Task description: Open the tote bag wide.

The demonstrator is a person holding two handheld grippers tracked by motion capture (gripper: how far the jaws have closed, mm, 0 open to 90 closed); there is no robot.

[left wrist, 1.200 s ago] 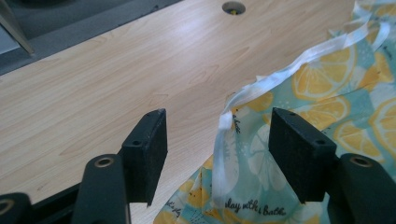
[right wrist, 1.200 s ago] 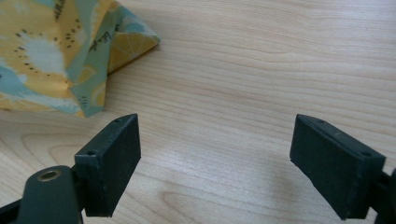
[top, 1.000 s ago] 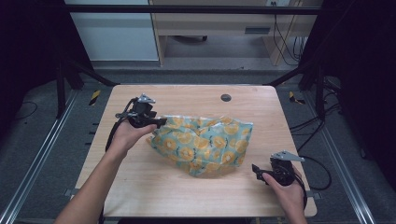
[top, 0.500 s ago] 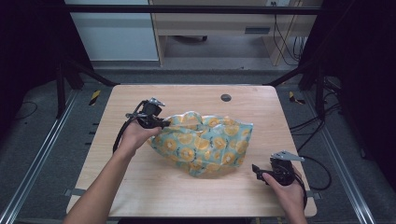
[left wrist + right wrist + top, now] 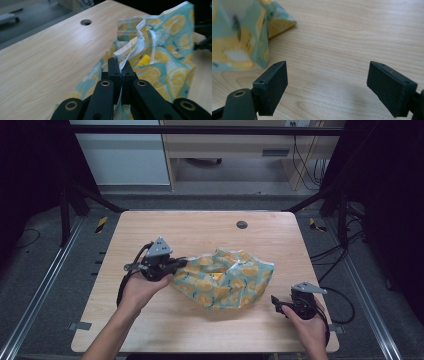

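A teal bag (image 5: 225, 277) printed with yellow citrus slices lies crumpled in the middle of the wooden table (image 5: 165, 227). My left gripper (image 5: 182, 264) is at the bag's left end. In the left gripper view its jaws (image 5: 121, 65) have just closed and pinch the bag's white rim and strap, with the bag (image 5: 172, 47) bunched up beyond. My right gripper (image 5: 276, 302) rests near the table's front right, apart from the bag. Its jaws (image 5: 328, 68) stand wide open over bare wood, and the bag's corner (image 5: 239, 37) shows at the upper left.
A round cable hole (image 5: 242, 224) (image 5: 85, 22) sits in the table's far middle. Cables trail from both grippers. Black frame legs and floor rails flank the table, and a desk stands beyond its far edge.
The left gripper has closed on the bag's left end and moved toward the near edge, dragging that end along and bunching the bag. The right gripper has stayed put.
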